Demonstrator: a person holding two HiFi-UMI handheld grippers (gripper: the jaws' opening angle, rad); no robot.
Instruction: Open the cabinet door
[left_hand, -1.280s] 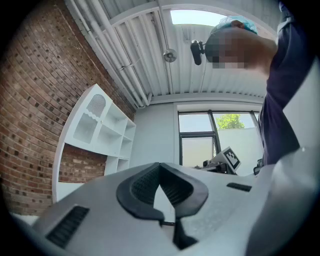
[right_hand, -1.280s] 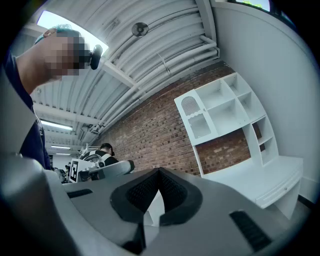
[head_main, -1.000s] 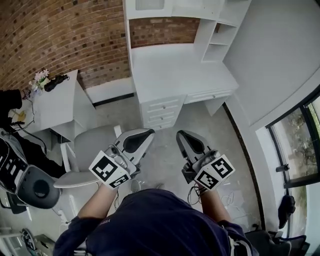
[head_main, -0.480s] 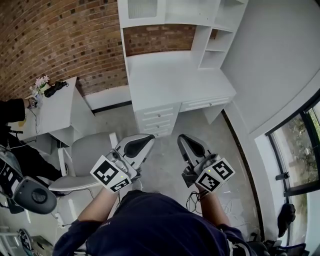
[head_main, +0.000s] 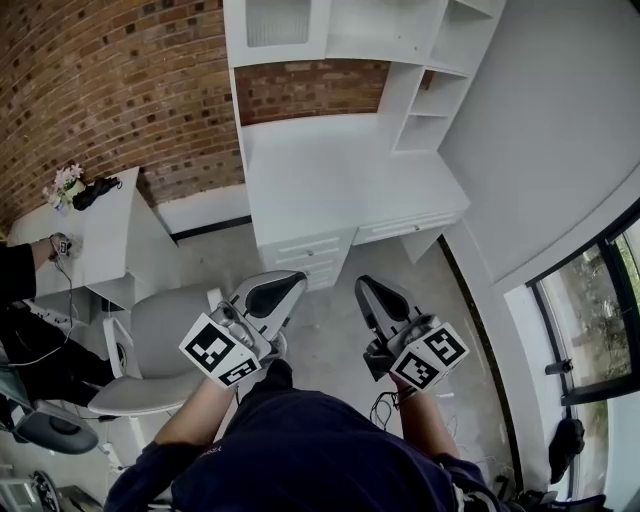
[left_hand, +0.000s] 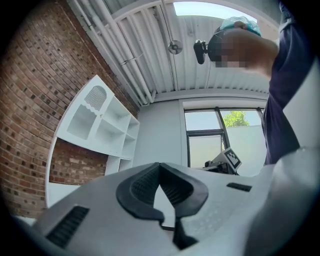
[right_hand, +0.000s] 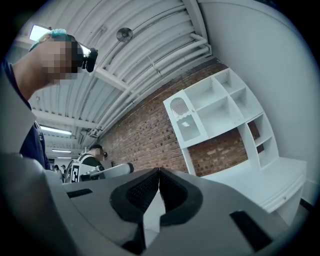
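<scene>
"Two claws are shown. How are they set?"

"The left claw (head_main: 296, 280) and the right claw (head_main: 362, 283) are held side by side, low in the head view, above the floor (head_main: 330, 330). In each gripper view the jaws are seen pressed together at the tips, with nothing between them."

"Where is the cabinet door?"

"The cabinet door (head_main: 275, 22) is found at the top left of a white shelf unit (head_main: 440, 50), which is set against a brick wall (head_main: 100, 80). It is closed, and a vented panel is set into it. It is well apart from both claws."

"What is seen between?"

"A white bench (head_main: 340, 170) is set under the shelves, with drawers (head_main: 305, 255) below its front edge. A grey chair (head_main: 165, 330) is placed just left of the left claw."
</scene>
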